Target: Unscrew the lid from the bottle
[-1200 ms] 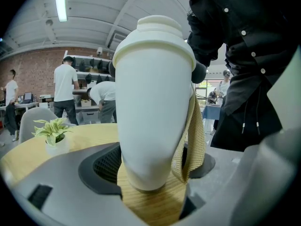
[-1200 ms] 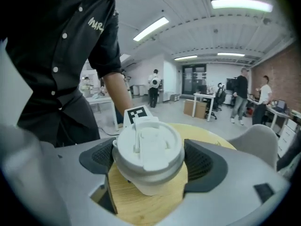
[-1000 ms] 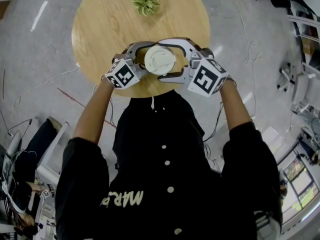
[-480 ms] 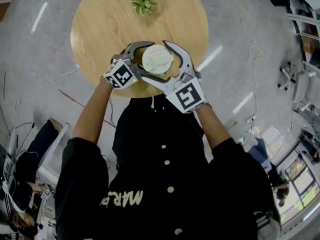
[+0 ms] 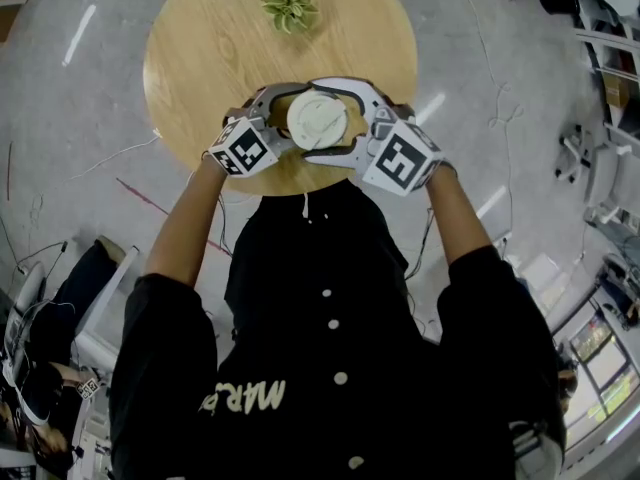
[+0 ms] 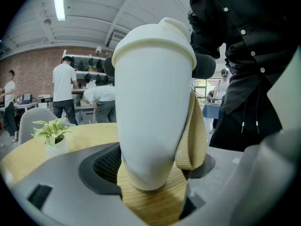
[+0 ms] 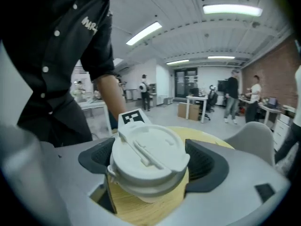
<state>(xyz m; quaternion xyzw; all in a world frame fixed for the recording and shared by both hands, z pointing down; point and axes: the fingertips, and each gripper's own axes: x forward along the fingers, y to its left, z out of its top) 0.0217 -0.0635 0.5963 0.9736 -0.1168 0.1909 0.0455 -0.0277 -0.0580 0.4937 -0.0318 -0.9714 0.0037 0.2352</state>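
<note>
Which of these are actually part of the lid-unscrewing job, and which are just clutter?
Job: bottle, clamped in the left gripper; lid, inside the right gripper, whose jaws have just been closing on it.
Lying about: potted plant on the round table; people in the background.

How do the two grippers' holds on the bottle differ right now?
The left gripper clamps the bottle low on its body; the right gripper has the lid between its jaws. The right gripper's jaws have just been closing onto the lid's rim; the left gripper's stand pressed. A woven strap hangs inside the left gripper's jaws, none in the right's. Both hold the same bottle over the table.
</note>
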